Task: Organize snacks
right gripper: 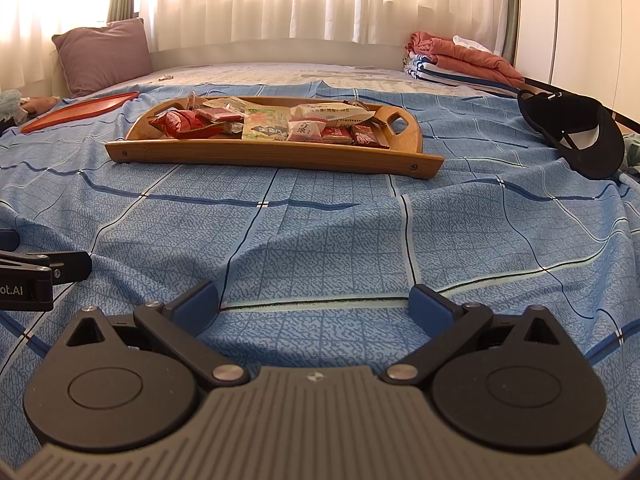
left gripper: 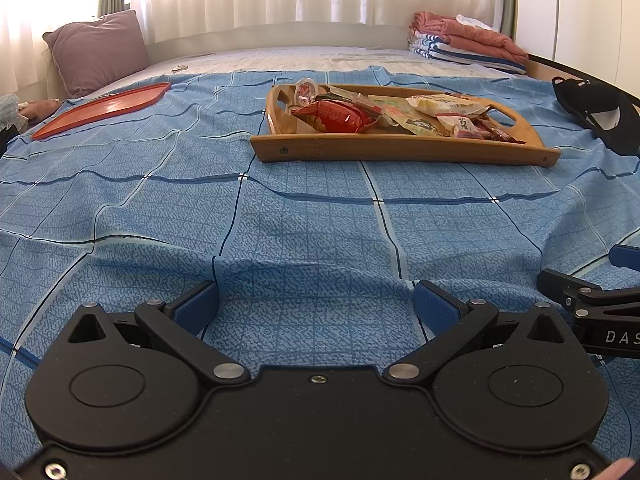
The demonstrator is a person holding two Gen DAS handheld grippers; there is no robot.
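Note:
A wooden tray (left gripper: pixel 400 148) (right gripper: pixel 256 156) sits on the blue checked bedspread ahead of both grippers. It holds several wrapped snacks, among them a red packet (left gripper: pixel 336 117) (right gripper: pixel 182 122) and a pale bag (left gripper: pixel 444 104) (right gripper: pixel 332 111). An empty red tray (left gripper: pixel 100 109) (right gripper: pixel 76 110) lies at the far left. My left gripper (left gripper: pixel 316 300) is open and empty, low over the bedspread. My right gripper (right gripper: pixel 314 298) is open and empty beside it; part of it shows in the left wrist view (left gripper: pixel 592 304).
A purple pillow (left gripper: pixel 96 50) (right gripper: pixel 102 54) leans at the back left. Folded towels and clothes (left gripper: pixel 468 44) (right gripper: pixel 460 60) are stacked at the back right. A black cap (left gripper: pixel 600 116) (right gripper: pixel 572 132) lies right of the wooden tray. White curtains hang behind the bed.

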